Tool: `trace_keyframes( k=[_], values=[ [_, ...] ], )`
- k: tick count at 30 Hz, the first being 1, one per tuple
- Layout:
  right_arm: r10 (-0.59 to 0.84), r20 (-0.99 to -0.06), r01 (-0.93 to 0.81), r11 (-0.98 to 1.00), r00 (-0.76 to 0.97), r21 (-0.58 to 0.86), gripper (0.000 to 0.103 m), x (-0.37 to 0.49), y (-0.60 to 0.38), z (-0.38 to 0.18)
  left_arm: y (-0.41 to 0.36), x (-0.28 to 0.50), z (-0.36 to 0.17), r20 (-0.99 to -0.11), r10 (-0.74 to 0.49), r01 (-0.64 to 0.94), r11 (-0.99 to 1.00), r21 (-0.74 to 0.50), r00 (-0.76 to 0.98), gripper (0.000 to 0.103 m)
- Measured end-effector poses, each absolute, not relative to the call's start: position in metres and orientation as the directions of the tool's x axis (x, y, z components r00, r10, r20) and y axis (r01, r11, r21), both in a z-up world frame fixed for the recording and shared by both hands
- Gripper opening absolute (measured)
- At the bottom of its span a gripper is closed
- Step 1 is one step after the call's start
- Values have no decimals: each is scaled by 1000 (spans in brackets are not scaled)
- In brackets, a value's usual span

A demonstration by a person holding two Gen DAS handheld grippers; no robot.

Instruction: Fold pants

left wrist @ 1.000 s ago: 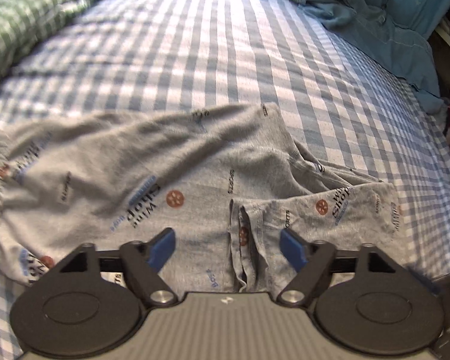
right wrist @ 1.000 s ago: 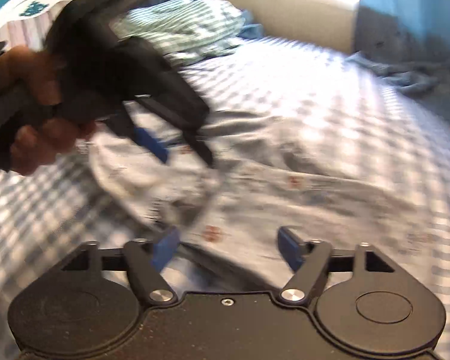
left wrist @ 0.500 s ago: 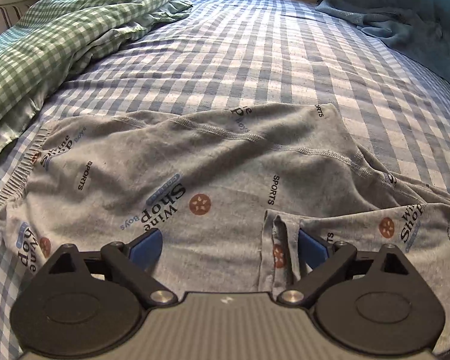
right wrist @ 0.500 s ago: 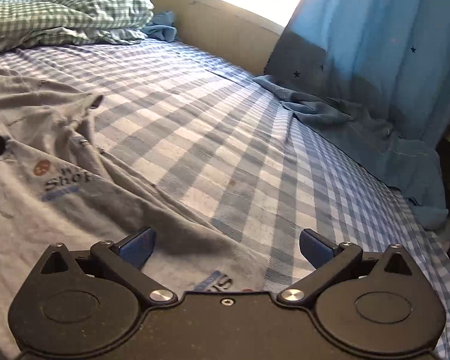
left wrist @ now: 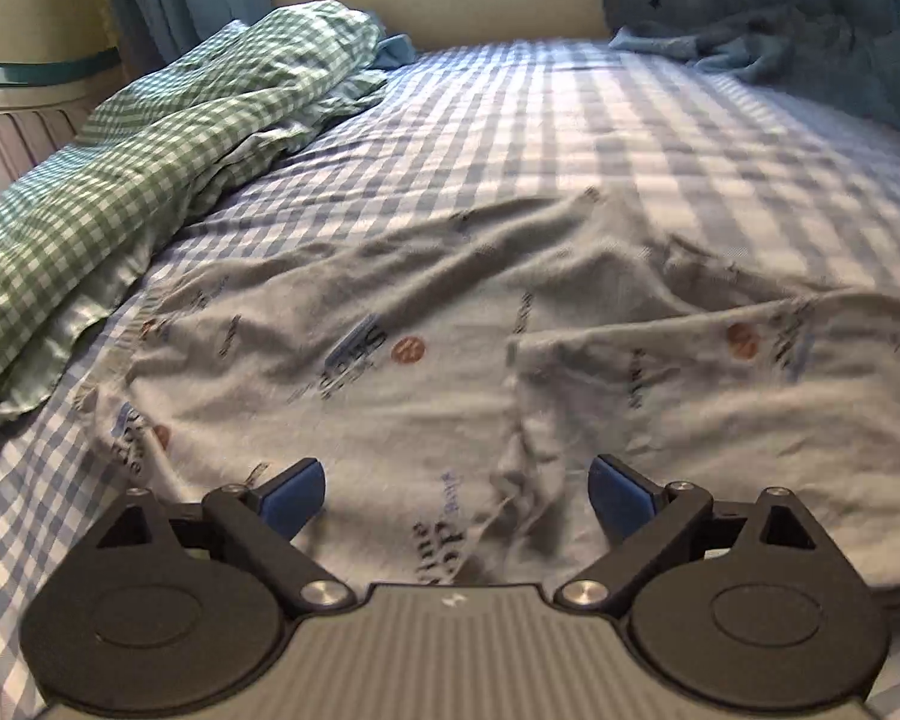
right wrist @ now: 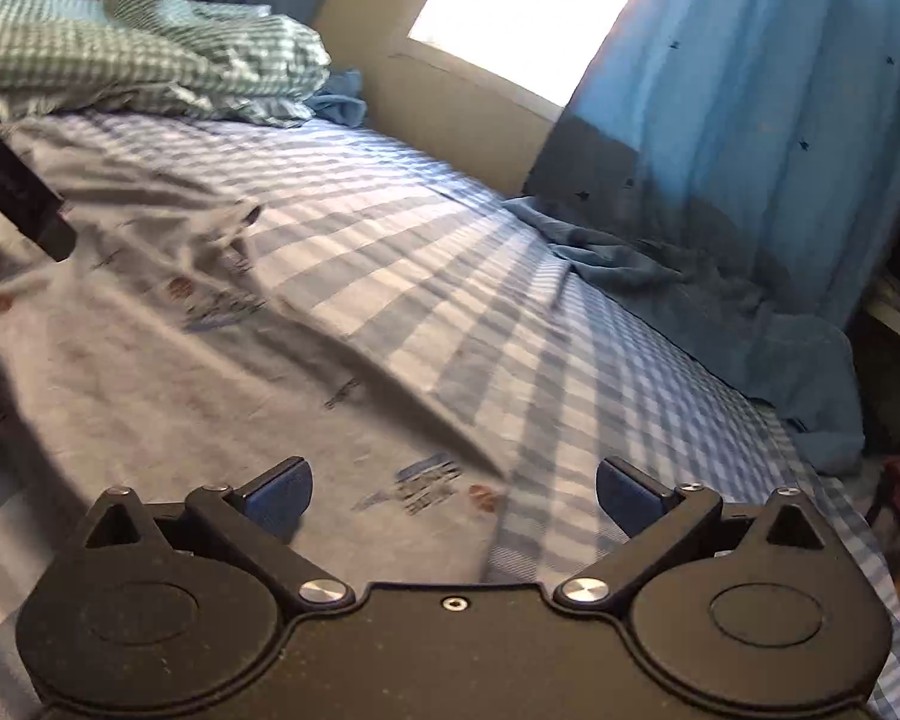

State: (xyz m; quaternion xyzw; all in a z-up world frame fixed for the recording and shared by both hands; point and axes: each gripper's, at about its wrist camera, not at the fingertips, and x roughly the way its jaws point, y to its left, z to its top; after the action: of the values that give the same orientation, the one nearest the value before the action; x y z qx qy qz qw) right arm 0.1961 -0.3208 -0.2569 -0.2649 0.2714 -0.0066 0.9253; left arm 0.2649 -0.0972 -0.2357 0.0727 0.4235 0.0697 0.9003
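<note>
Grey printed pants (left wrist: 426, 324) lie spread on the blue-checked bed (left wrist: 570, 120), with one leg folded over on the right (left wrist: 720, 384). My left gripper (left wrist: 456, 495) is open and empty, low over the near edge of the pants. In the right wrist view the pants (right wrist: 150, 372) cover the left half of the bed (right wrist: 570, 348). My right gripper (right wrist: 453, 495) is open and empty, low over the pants' right end. Part of the left gripper (right wrist: 12, 192) shows at the left edge.
A green-checked duvet (left wrist: 120, 168) is heaped along the left side of the bed. Blue cloth (left wrist: 780, 54) lies at the far right, below a blue curtain (right wrist: 750, 108). A window (right wrist: 528, 6) is behind the bed. The bed's right edge (right wrist: 840, 516) drops off.
Both grippers have dropped lower toward the bed and tilted up, so more of the room shows. Both stay open and empty. The pants lie much as before.
</note>
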Motion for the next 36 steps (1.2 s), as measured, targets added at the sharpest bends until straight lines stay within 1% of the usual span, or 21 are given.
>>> trace_keyframes(
  k=[2, 4, 5, 6, 7, 9, 10, 12, 13, 14, 15, 16, 18, 19, 20, 23, 28, 31, 33, 36],
  values=[
    [-209, -476, -55, 875, 854, -481, 102, 189, -337, -260, -80, 264, -233, -763, 181, -133, 983, 125, 621, 103],
    [-268, -485, -2, 874, 832, -486, 102, 188, -355, -256, -63, 268, -229, -787, 133, -138, 989, 61, 602, 103],
    [-276, -502, -4, 873, 819, -488, 102, 191, -362, -252, -57, 268, -224, -787, 123, -147, 988, 41, 605, 103],
    [-267, -530, -15, 883, 804, -469, 102, 195, -368, -245, -51, 267, -219, -772, 158, -180, 982, 57, 616, 102],
    [-268, -535, -6, 890, 801, -456, 101, 201, -369, -237, -47, 267, -216, -753, 204, -209, 974, 90, 626, 102],
    [-276, -490, 15, 882, 827, -471, 100, 208, -360, -223, -36, 268, -215, -741, 261, -256, 959, 125, 618, 102],
    [-240, -483, -7, 891, 842, -454, 101, 214, -352, -219, -26, 272, -217, -759, 272, -293, 949, 112, 592, 102],
    [-148, -527, -76, 922, 837, -381, 102, 231, -338, -220, -6, 277, -224, -817, 257, -353, 933, 70, 517, 102],
    [-105, -584, -133, 927, 805, -351, 102, 245, -329, -229, 4, 278, -226, -835, 245, -382, 923, 46, 492, 100],
    [-95, -643, -186, 916, 760, -356, 102, 257, -321, -242, 13, 273, -223, -839, 230, -406, 914, 12, 493, 100],
    [-100, -650, -204, 904, 753, -376, 102, 262, -317, -251, 24, 267, -219, -836, 218, -427, 904, -21, 504, 100],
    [-87, -617, -191, 909, 782, -371, 102, 261, -317, -247, 33, 263, -215, -834, 211, -441, 897, -43, 509, 102],
    [-116, -620, -178, 903, 776, -391, 100, 268, -316, -235, 52, 256, -207, -840, 183, -453, 888, -82, 511, 103],
    [-126, -596, -167, 896, 793, -412, 101, 268, -313, -227, 60, 255, -205, -845, 174, -457, 885, -91, 505, 103],
    [-117, -580, -165, 897, 806, -409, 102, 267, -311, -218, 70, 257, -203, -855, 167, -465, 880, -95, 491, 103],
    [-19, -581, -213, 921, 813, -327, 102, 276, -295, -194, 94, 260, -200, -873, 163, -497, 862, -101, 460, 103],
    [154, -632, -342, 921, 760, -187, 102, 300, -232, -184, 128, 264, -202, -873, 159, -539, 831, -134, 462, 103],
    [276, -687, -446, 891, 672, -78, 102, 324, -185, -191, 146, 264, -207, -868, 156, -547, 824, -149, 471, 103],
    [316, -704, -512, 856, 636, -79, 102, 340, -151, -196, 156, 264, -211, -864, 148, -547, 821, -165, 482, 103],
    [310, -705, -558, 817, 637, -144, 102, 361, -114, -204, 164, 267, -216, -849, 123, -505, 843, -184, 514, 102]
  ],
)
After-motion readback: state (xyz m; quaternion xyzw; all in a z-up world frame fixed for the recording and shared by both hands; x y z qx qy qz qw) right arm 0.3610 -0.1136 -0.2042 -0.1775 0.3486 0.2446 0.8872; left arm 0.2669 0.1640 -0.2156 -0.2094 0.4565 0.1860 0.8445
